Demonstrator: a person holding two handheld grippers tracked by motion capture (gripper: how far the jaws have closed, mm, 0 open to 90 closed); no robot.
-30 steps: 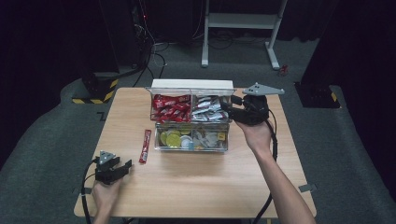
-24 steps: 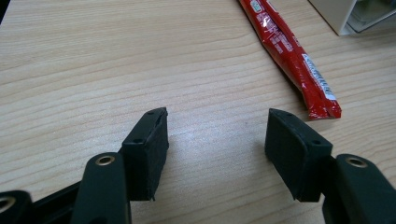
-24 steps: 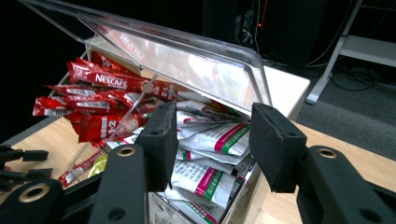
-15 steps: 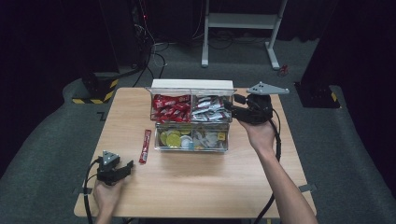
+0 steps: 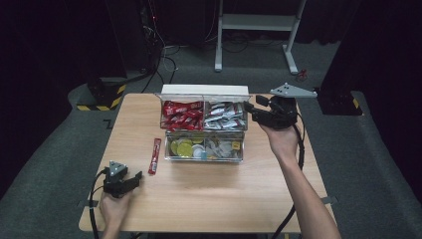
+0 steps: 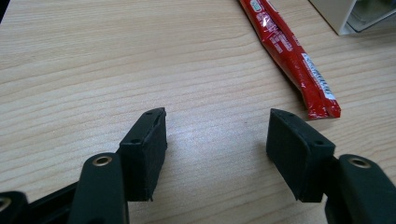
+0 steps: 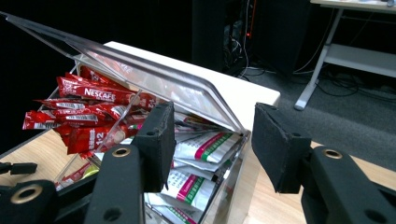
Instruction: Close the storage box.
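The wooden table [image 5: 209, 199] carried a clear plastic organiser [image 5: 204, 127] whose hinged lid [image 7: 140, 70] stood raised: red sachets [image 7: 88, 107] and white sachets [image 7: 196, 163] behind, round pods [image 5: 186, 148] in front. The right gripper [image 7: 212, 140] held nothing, its jaws having just been opening, close before the lid's edge. One loose red stick sachet [image 6: 289, 56] lay just beyond the left gripper [image 6: 217, 140], whose jaws gaped wide and empty

red sachet [image 6: 290, 58] cut off by top edge in left gripper view, organizer box [image 6: 355, 14] corner only, print on white sachets [image 7: 203, 149] blurred behind left tongs pad, coins [image 5: 199, 148] too small to tell
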